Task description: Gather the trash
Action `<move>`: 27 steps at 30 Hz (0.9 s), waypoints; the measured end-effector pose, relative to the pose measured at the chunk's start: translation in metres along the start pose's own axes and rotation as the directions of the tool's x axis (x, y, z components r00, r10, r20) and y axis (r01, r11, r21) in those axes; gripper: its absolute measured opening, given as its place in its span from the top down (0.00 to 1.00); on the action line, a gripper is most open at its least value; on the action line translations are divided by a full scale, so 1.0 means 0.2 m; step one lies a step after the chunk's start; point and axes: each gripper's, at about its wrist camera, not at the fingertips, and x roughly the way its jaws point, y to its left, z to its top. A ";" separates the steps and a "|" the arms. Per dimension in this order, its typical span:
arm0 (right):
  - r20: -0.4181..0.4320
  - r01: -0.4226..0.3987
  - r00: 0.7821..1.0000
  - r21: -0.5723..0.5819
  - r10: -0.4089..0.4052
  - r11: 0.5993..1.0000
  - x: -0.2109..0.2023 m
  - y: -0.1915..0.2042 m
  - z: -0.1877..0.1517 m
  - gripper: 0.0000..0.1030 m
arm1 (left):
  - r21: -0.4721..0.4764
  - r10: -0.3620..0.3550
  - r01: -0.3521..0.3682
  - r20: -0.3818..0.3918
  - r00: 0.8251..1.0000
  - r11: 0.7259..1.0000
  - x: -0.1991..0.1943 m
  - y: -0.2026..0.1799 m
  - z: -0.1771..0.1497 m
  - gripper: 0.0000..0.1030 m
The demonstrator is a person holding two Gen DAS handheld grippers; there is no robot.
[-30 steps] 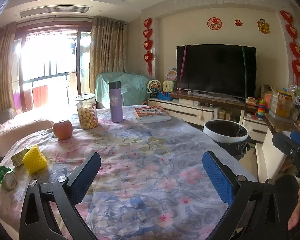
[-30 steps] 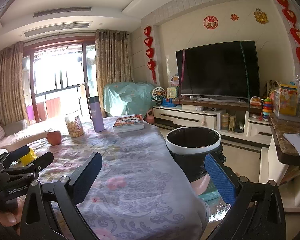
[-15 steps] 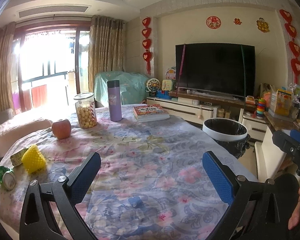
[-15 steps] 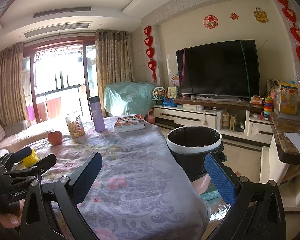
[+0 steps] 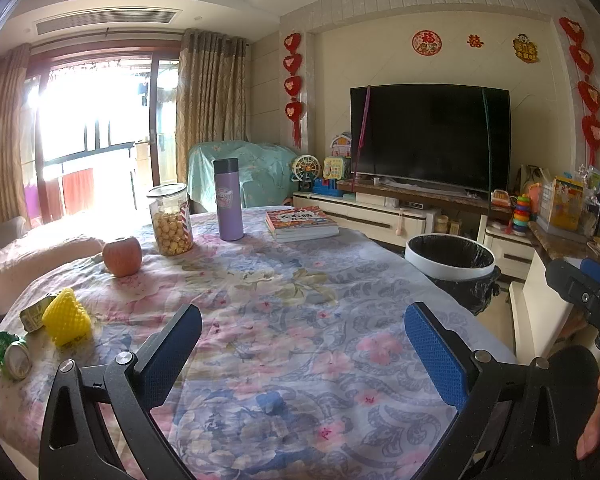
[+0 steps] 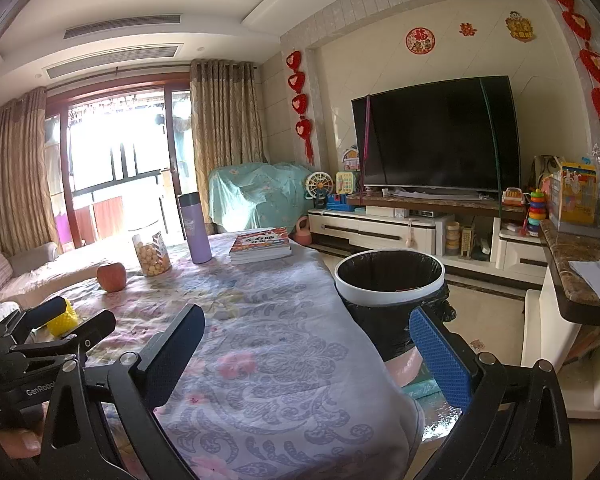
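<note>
Hovering above the near edge of the desk (image 5: 300, 320), the left hand-held gripper (image 5: 302, 344) has its blue pads spread wide apart with nothing between them. The trash lies well off to its left, near the desk's left edge: a yellow foam net (image 5: 66, 317), a small crumpled yellow-green wrapper (image 5: 34, 315) touching it, and a green crushed can (image 5: 10, 354) just beside them, closer to the camera. The right hand-held gripper (image 6: 306, 344) is likewise wide apart and empty, held over the desk's right corner. A trash bin (image 6: 388, 280) lined with a black bag stands on the floor just beside the desk, ahead of the right gripper's right finger. An apple (image 5: 122, 256), snack jar (image 5: 171, 220), purple bottle (image 5: 228, 200) and books (image 5: 302, 222) sit farther back.
</note>
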 end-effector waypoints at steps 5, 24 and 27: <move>0.000 -0.001 1.000 0.000 0.001 1.000 0.00 0.00 0.00 0.00 | -0.001 -0.001 0.001 -0.002 1.000 1.000 0.00 0.00 0.00 0.01; -0.001 -0.004 1.000 0.003 0.004 1.000 -0.01 0.01 0.00 0.00 | 0.002 -0.001 0.001 -0.008 1.000 1.000 0.01 0.01 -0.01 0.01; -0.001 -0.004 1.000 0.003 0.004 1.000 -0.01 0.02 -0.01 0.00 | 0.001 -0.001 0.001 -0.009 1.000 1.000 0.01 0.01 -0.01 0.01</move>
